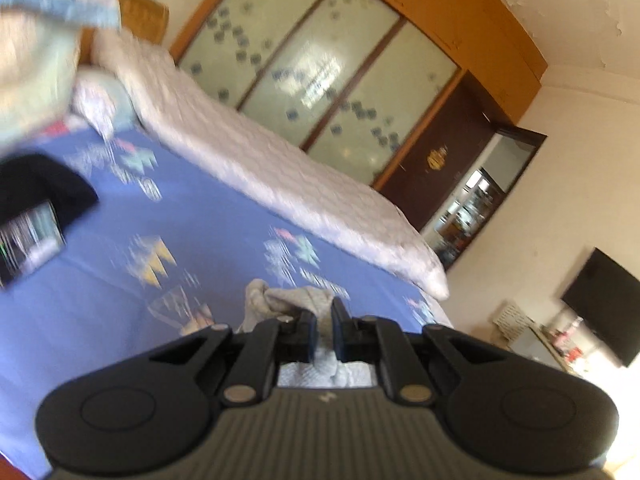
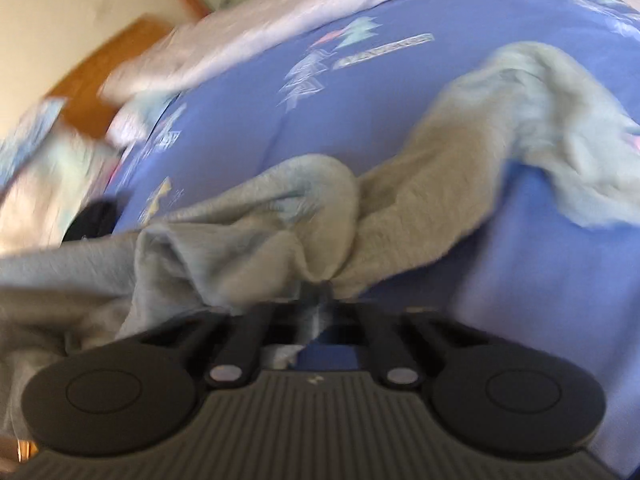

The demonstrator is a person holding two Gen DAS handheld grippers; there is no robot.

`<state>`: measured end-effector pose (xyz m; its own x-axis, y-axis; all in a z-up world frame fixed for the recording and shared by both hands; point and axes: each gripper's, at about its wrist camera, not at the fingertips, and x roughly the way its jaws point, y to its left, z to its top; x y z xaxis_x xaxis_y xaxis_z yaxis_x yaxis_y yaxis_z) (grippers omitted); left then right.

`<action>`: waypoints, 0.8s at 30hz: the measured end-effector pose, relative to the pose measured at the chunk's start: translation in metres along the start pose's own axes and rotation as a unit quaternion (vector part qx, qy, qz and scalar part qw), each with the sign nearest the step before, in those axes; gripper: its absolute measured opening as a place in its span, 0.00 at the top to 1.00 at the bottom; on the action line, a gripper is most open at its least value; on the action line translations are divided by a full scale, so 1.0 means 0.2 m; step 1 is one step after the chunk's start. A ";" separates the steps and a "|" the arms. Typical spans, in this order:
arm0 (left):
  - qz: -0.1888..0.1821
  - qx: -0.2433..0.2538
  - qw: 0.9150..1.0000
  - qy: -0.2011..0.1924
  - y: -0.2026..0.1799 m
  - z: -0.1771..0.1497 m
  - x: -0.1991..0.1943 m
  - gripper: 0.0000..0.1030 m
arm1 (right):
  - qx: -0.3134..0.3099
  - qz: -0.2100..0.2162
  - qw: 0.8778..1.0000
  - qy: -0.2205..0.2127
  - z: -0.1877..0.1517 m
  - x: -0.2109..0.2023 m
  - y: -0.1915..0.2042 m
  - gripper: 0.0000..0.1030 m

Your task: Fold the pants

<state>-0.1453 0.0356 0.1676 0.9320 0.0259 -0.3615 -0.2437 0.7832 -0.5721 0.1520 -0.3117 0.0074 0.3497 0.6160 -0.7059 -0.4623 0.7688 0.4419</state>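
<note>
The right gripper (image 2: 320,292) has its jaws clamped on the grey pants (image 2: 400,184), whose long axis trails forward and rightward across the bed (image 2: 248,120). The left gripper (image 1: 324,330) holds its jaws narrowly apart with pants fabric bunched between and ahead of them.

The left gripper (image 1: 324,330) is matte black: 2 blocky fingers sit on angled link bars, each bar pinned by a round silver rivet, and 2 broad rounded lobes with a shallow circular recess flank them. Behind the bars lies a grey ribbed housing with a small pale mark at its front edge. The right gripper (image 2: 320,294) has the same build, with 2 black lobes, 2 silver rivets and a grey ribbed body, though blur softens its fingers.
</note>
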 end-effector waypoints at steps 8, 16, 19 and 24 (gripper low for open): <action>0.026 0.093 0.989 -0.115 -0.14 0.31 -0.21 0.93 | -0.077 0.004 0.958 -0.278 0.52 -0.55 0.31 0.98; -0.013 0.124 0.985 -0.119 -0.30 0.22 -0.26 0.93 | -0.034 0.142 0.983 -0.115 0.39 -0.05 0.39 0.61; -0.023 0.133 0.985 -0.105 -0.32 0.15 -0.29 0.93 | -0.039 0.170 0.984 -0.034 0.19 0.17 0.48 0.61; -0.047 0.143 0.984 -0.097 -0.29 0.12 -0.32 0.93 | -0.039 0.219 0.975 0.013 0.05 0.19 0.65 0.55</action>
<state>-0.1848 0.0035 0.2428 0.9873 0.0412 -0.1534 -0.0940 0.9301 -0.3552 0.1123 -0.1871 0.0434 0.0841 0.8767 -0.4737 -0.6228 0.4173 0.6618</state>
